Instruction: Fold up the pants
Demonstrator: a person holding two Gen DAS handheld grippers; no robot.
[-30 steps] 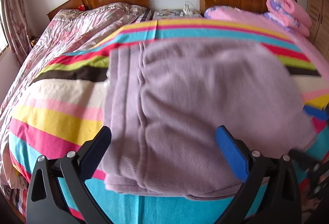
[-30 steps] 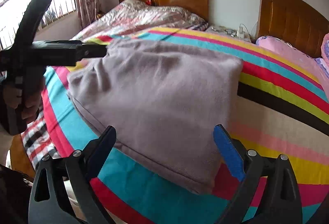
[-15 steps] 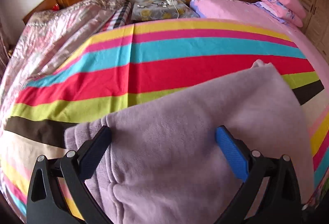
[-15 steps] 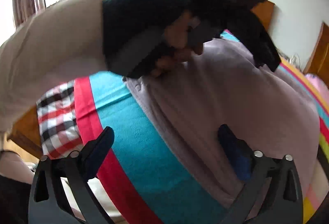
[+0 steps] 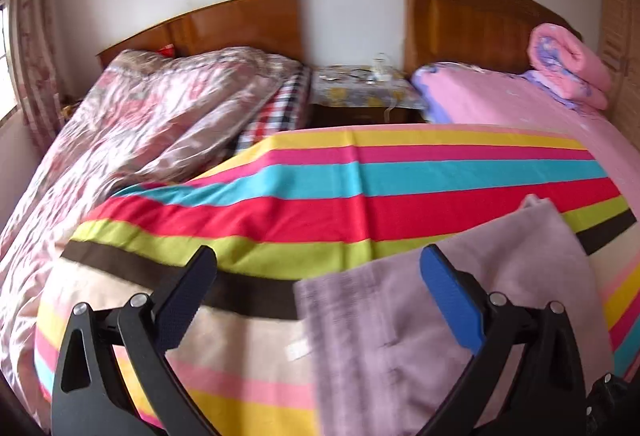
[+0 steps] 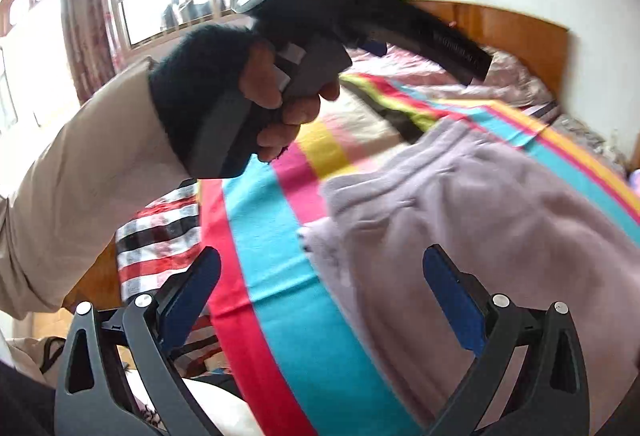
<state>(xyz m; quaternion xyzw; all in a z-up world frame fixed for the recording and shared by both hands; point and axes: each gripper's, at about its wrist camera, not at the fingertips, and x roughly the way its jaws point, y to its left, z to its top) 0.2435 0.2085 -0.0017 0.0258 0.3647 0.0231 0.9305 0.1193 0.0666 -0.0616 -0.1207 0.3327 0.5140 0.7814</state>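
Left wrist view, left to right. Floral quilt (image 5: 160,107): heaped on the far bed at the left. Nightstand (image 5: 364,91): between the two headboards. Striped blanket (image 5: 360,203): spread flat over the near bed and carrying the work. Left gripper (image 5: 318,282): jaws spread wide, holding nothing, raised over the blanket's left half. Pants (image 5: 460,316): lilac fleece, lying folded on the striped blanket at lower right, their left edge between the jaws, the right jaw over the cloth. Pink rolled quilt (image 5: 568,63): far right, well apart.

Right wrist view, left to right. Left hand (image 6: 276,103): gripping the left gripper's handle, lifted above the bed. Checked sheet (image 6: 160,236): showing at the bed's near edge. Right gripper (image 6: 320,276): jaws spread, empty, over the teal stripe with the right jaw over the pants (image 6: 500,220).

Step in hand, by judgement: the pants look compactly folded with both tools released, so a fold seems just finished. The next move calls for either a final fold from the layered near-left edge or smoothing.

Room: open blanket lies left of and beyond the pants; the near bed edge is close.
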